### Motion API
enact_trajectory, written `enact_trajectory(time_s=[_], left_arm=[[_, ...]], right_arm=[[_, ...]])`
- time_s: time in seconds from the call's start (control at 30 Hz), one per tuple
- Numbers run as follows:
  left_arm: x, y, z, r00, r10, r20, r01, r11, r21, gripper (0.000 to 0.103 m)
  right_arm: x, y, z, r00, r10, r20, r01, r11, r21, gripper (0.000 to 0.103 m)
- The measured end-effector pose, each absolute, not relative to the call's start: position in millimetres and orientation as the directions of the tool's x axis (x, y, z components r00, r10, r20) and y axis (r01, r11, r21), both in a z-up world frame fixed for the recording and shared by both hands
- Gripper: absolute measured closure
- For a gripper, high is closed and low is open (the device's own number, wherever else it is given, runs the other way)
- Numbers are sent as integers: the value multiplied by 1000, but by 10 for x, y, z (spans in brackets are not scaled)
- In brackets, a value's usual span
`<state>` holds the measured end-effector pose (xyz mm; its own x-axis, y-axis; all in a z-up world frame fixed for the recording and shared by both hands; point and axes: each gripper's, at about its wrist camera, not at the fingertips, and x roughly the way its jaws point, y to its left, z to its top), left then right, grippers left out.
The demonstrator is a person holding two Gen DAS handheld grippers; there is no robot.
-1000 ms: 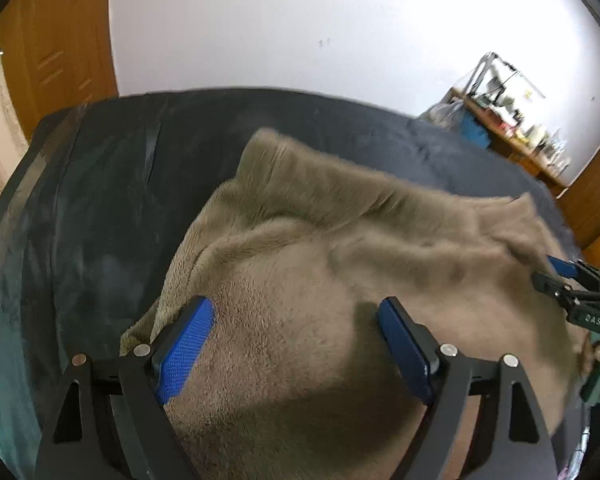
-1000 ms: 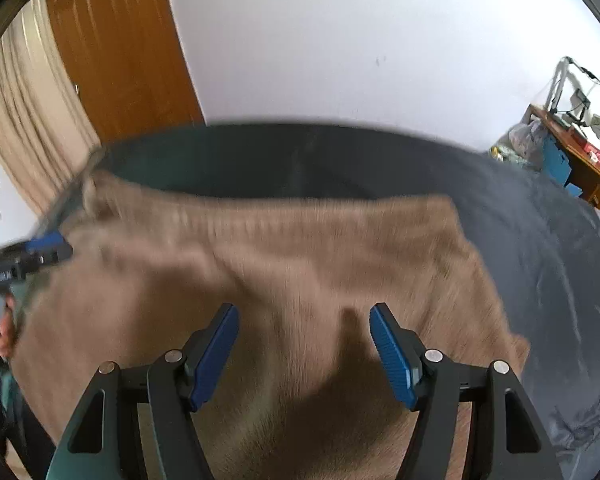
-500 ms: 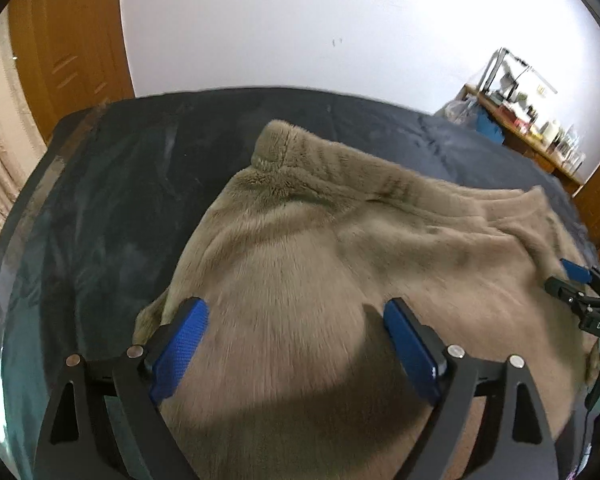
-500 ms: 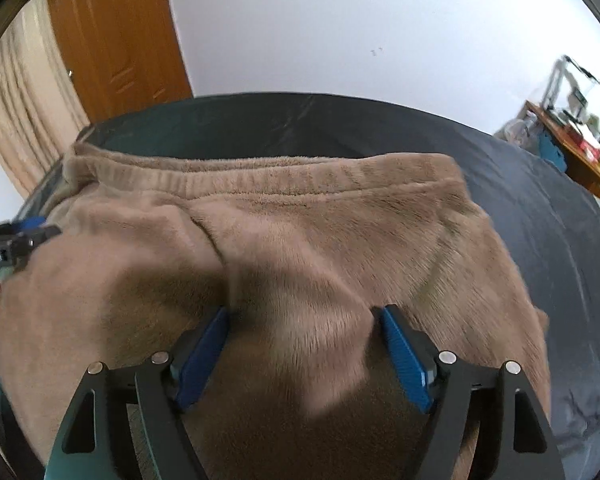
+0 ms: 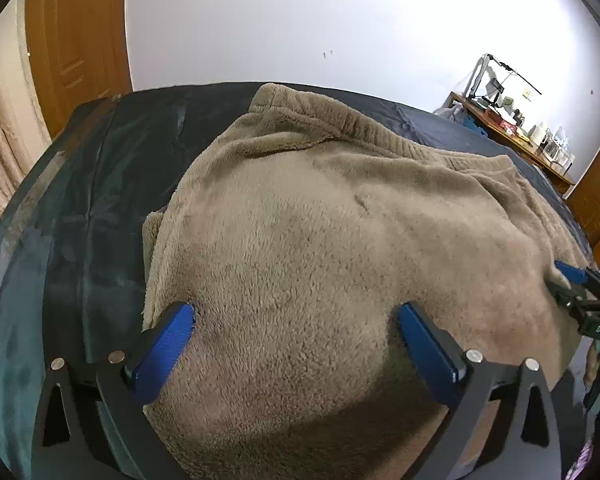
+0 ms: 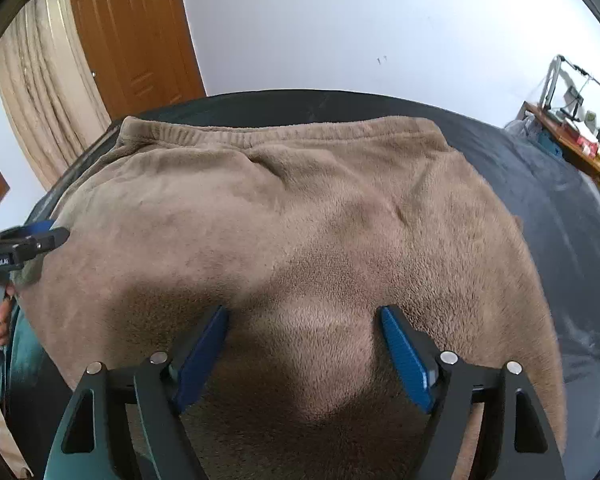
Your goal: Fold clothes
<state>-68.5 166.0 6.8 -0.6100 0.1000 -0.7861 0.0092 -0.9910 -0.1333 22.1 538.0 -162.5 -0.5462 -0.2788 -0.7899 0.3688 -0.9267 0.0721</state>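
I see a plush, fuzzy tan fleece garment (image 5: pixel 340 248) on a dark, faintly sheened bed sheet (image 5: pixel 80 208). My tongs' pads (image 6: pixel 404 356) look like ribbed blue rubber on matt black plastic.

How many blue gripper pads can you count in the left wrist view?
3: two on the left gripper, over the brown fleece garment; one on the right gripper at the right edge. Its other pad is hidden.

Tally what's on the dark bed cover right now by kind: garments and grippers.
Brown fleece garment: 1
Grippers: 2, the left gripper and the right gripper, both jaws opening over the fleece, nothing pinched
Total: 3
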Motion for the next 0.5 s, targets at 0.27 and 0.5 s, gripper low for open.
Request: enact_trajectory(time_s=[0.27,0.5], left_arm=[[-612,1695,-17,-668,76,-740,15,-993,-116,1],[-631,1724,-36,-680,79,-729,21,-992,-127,1]], right_arm=[[352,5376,-1647,-597,-269,-756,356,-933,51,19],[569,5663,-1441,-625,-327,-709,251,-944,214,19]])
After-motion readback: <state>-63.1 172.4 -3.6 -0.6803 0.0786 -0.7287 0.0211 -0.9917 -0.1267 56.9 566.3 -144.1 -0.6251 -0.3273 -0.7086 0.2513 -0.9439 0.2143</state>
